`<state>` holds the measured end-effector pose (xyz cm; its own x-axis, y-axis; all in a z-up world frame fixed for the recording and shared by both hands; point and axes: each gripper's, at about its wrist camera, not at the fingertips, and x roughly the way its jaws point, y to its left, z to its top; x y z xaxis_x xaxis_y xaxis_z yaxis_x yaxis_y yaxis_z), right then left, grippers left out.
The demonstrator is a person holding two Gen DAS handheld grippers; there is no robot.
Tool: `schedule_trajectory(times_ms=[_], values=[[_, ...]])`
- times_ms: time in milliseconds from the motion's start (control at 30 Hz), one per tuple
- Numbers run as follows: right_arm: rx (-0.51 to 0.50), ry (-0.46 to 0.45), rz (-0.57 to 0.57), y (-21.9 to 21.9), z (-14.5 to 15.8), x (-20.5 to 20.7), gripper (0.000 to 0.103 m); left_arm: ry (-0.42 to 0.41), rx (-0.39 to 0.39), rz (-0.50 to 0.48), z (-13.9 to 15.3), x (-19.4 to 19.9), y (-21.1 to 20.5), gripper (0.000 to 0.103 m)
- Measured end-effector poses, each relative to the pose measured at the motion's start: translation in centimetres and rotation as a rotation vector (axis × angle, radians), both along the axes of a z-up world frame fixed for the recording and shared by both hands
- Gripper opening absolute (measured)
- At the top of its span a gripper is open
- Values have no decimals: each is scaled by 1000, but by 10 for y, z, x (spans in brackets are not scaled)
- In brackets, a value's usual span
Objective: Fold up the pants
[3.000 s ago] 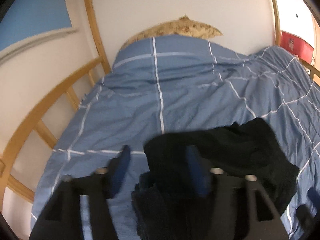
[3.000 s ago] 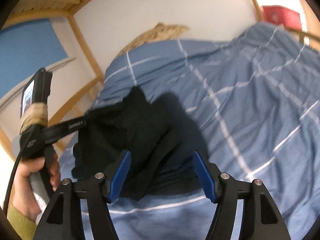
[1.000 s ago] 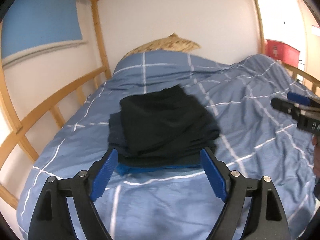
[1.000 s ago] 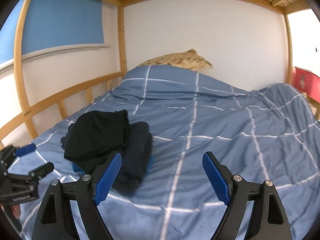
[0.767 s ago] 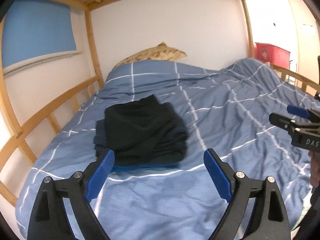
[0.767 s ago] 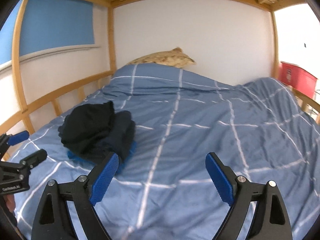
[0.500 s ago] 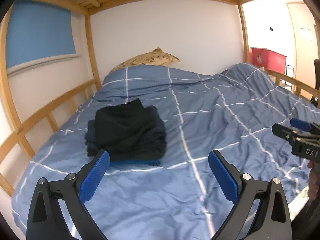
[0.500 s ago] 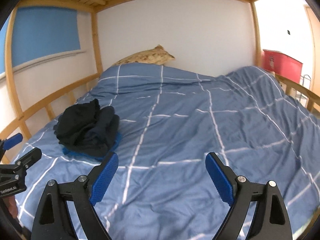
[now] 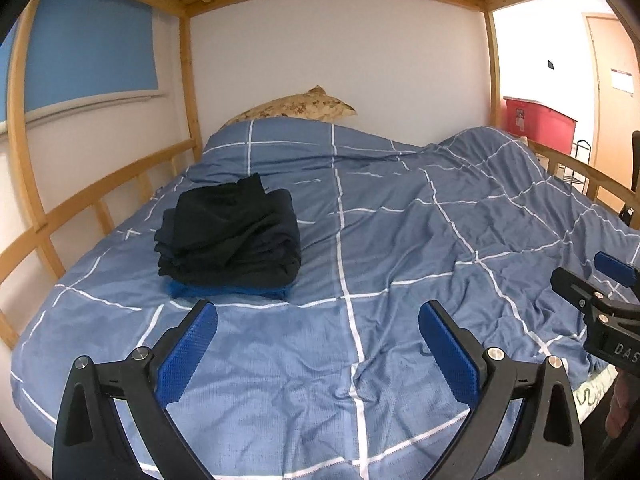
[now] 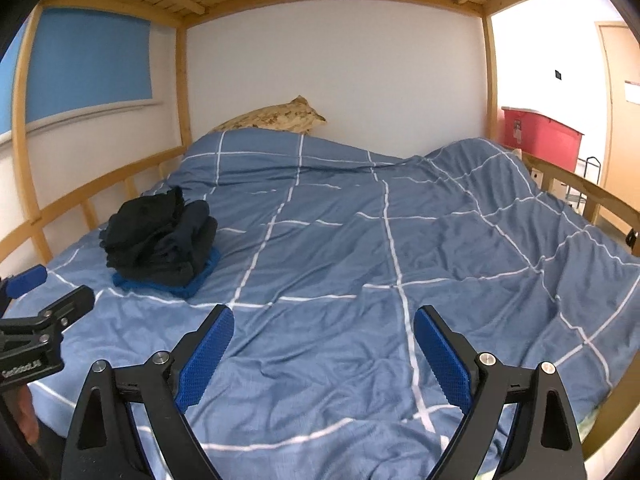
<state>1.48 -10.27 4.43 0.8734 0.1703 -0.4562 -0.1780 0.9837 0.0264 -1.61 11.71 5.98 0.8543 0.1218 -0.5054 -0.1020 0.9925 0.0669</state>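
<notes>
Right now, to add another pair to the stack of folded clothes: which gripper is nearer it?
Left. The left gripper sits just before the stack of folded clothes; the right gripper is farther off to the stack's right.

white "DAS" partly visible on right gripper [image 9: 612,304] body, rest unreadable

One bed, under one blue checked duvet [image 9: 400,240]. On it sits one stack of folded garments [image 9: 232,232] — several dark pieces over a single bright blue one [image 9: 224,291] at the bottom; the exact number cannot be told. One pillow [image 9: 296,108]. One red bin [image 9: 538,122]. Two claws — left claw [image 9: 318,344], right claw [image 10: 324,346].
</notes>
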Motion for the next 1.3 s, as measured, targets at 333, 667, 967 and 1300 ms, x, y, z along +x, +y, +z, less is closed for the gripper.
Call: schedule_trajectory(times_ms=[333,667,967,1300], values=[[11,-4,25,-3,-1,-10,92,13,-13,37,-4,-8,-1,102],[22,13,34,-5,-5,-10,92,12,-14,44,-3,-10,-1,102],[28,14,38,-6,-5,-9,92,5,-13,44,1,-13,-2,102],[30,13,38,-6,-4,-9,92,14,-13,50,6,-13,-1,102]])
